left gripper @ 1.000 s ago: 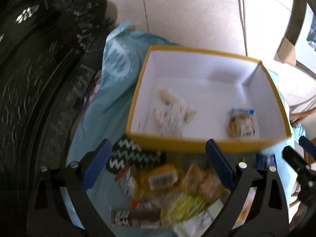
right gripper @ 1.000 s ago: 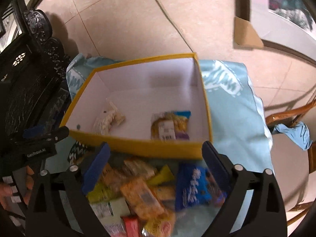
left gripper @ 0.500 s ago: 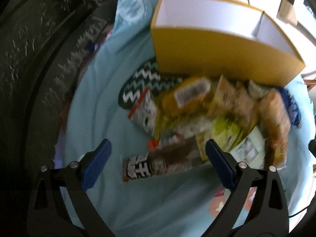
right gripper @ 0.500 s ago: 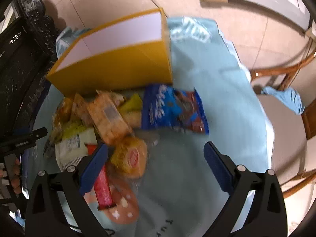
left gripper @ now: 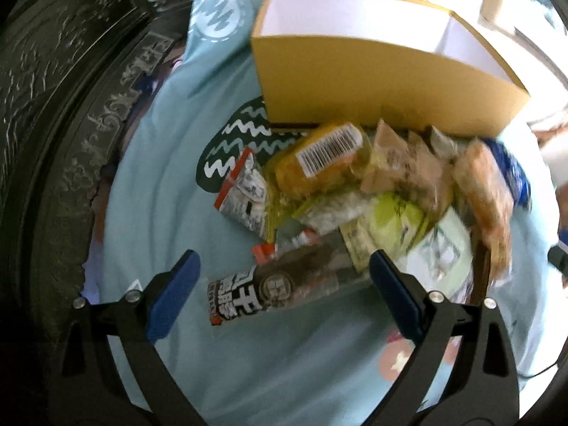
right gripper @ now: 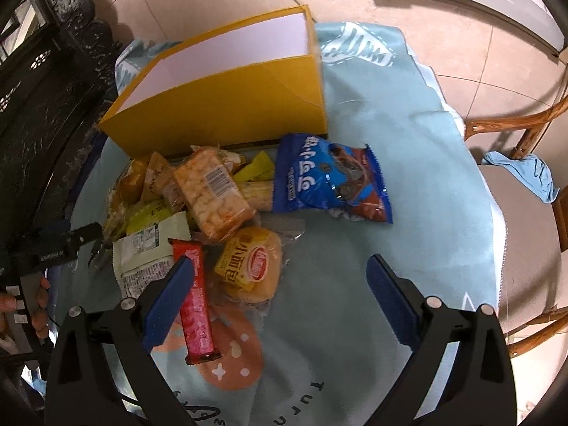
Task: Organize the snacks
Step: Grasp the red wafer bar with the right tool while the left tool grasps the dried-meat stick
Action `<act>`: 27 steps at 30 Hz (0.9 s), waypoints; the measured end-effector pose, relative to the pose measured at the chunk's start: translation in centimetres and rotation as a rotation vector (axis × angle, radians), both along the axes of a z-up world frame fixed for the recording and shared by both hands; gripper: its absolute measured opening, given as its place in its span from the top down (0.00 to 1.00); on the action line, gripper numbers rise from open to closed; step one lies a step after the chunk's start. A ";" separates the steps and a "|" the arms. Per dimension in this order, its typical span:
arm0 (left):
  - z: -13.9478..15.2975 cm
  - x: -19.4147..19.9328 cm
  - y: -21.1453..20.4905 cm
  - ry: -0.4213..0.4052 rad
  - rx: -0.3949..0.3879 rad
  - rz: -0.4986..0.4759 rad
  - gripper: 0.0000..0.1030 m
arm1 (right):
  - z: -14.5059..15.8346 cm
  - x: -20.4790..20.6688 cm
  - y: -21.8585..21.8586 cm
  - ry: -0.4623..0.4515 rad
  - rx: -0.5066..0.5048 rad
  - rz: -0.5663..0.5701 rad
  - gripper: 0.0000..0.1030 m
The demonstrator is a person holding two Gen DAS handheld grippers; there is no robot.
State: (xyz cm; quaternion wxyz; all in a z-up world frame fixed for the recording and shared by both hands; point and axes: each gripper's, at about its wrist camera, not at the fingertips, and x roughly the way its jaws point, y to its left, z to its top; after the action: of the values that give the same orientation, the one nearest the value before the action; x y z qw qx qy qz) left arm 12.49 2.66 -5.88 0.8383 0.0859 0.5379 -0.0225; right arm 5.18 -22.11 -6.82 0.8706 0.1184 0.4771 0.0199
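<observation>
A yellow box (left gripper: pixel 383 81) with a white inside stands on the light blue cloth; it also shows in the right wrist view (right gripper: pixel 227 96). A pile of snack packets lies in front of it. My left gripper (left gripper: pixel 284 291) is open and empty, its fingers either side of a brown packet (left gripper: pixel 284 287). My right gripper (right gripper: pixel 280 298) is open and empty above a yellow bun packet (right gripper: pixel 248 266) and a red bar (right gripper: pixel 195 301). A blue cookie bag (right gripper: pixel 330 177) lies to the right of the pile. A cracker packet (right gripper: pixel 213 195) lies on top.
A dark carved cabinet (left gripper: pixel 53 124) stands close on the left. A wooden chair (right gripper: pixel 525 213) with a blue rag stands at the right of the table. The left gripper shows at the left edge of the right wrist view (right gripper: pixel 56 245).
Both grippers have pulled back from over the box and lowered toward the snack pile. The box inside is no longer visible. Both stay open.
</observation>
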 end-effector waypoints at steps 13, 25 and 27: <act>-0.2 -1.0 0.7 0.004 -0.006 -0.004 0.05 | -4.1 -1.1 7.5 0.115 -0.019 0.219 0.22; -0.4 -1.3 1.4 0.005 0.003 -0.024 0.05 | -6.8 -0.1 11.1 0.212 -0.109 0.259 0.74; -0.3 -1.3 1.3 -0.003 -0.002 -0.036 0.05 | -6.1 -0.1 10.6 0.198 -0.068 0.255 0.75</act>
State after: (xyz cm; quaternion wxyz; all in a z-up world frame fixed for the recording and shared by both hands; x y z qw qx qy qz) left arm 11.23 3.96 -6.14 0.8385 0.0949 0.5352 -0.0379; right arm 5.05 -11.54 -12.95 0.8134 0.0289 0.5719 0.1022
